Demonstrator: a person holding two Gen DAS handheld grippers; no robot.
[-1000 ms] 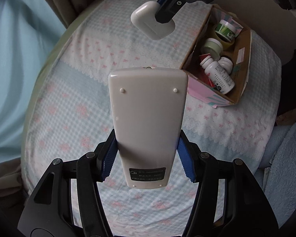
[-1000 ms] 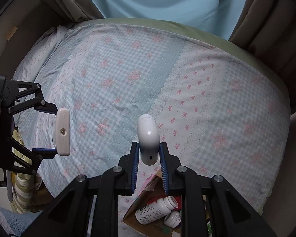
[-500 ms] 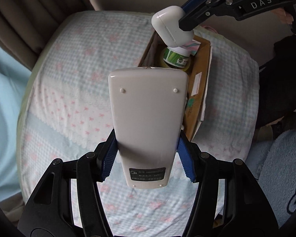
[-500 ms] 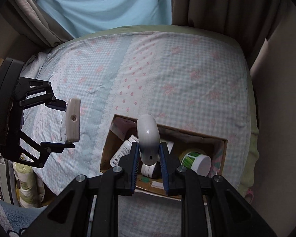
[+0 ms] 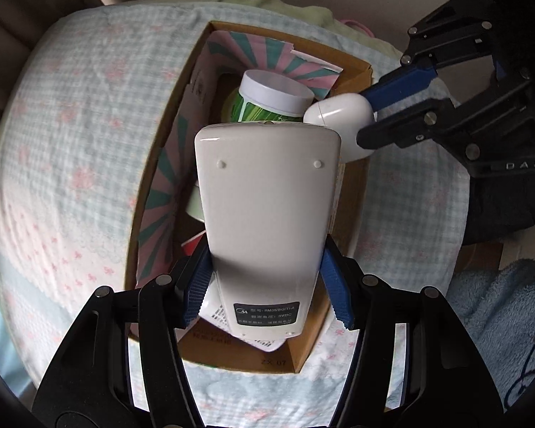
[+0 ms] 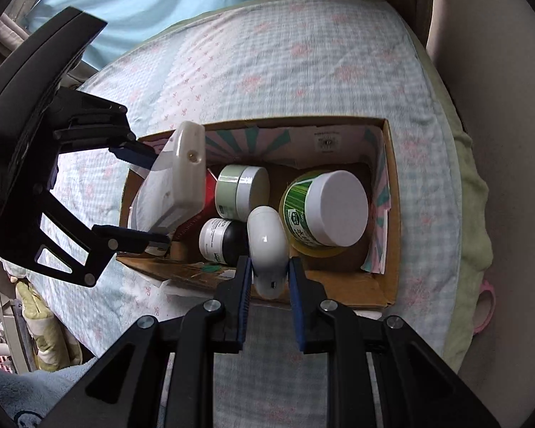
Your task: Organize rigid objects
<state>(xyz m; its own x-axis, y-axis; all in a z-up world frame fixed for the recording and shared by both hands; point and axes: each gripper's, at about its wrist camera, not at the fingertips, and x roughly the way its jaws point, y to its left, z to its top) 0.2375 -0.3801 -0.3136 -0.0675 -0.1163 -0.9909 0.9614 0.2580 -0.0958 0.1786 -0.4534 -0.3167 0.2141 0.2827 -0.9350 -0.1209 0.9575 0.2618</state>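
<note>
My left gripper [image 5: 265,285] is shut on a white remote control [image 5: 267,214], held back side up over the open cardboard box [image 5: 153,185]. My right gripper [image 6: 267,271] is shut on a white earbud case [image 6: 267,246] and holds it over the box's near wall [image 6: 339,285]. In the left wrist view the earbud case [image 5: 339,117] hangs at the box's far right corner, gripped by the right gripper [image 5: 381,114]. In the right wrist view the remote [image 6: 185,178] sits over the box's left end in the left gripper [image 6: 142,192].
The box holds a green jar with a white lid [image 6: 324,210], a pale green jar [image 6: 240,190], a black-and-white bottle [image 6: 221,240] and patterned paper lining [image 5: 160,192]. It stands on a checked floral bedspread [image 6: 285,64]. Curtains and a blue sheet lie beyond.
Both grippers have swung from over the bedspread to over the box and come down close to it. Each keeps its object. The earbud case is now at the box's rim.
</note>
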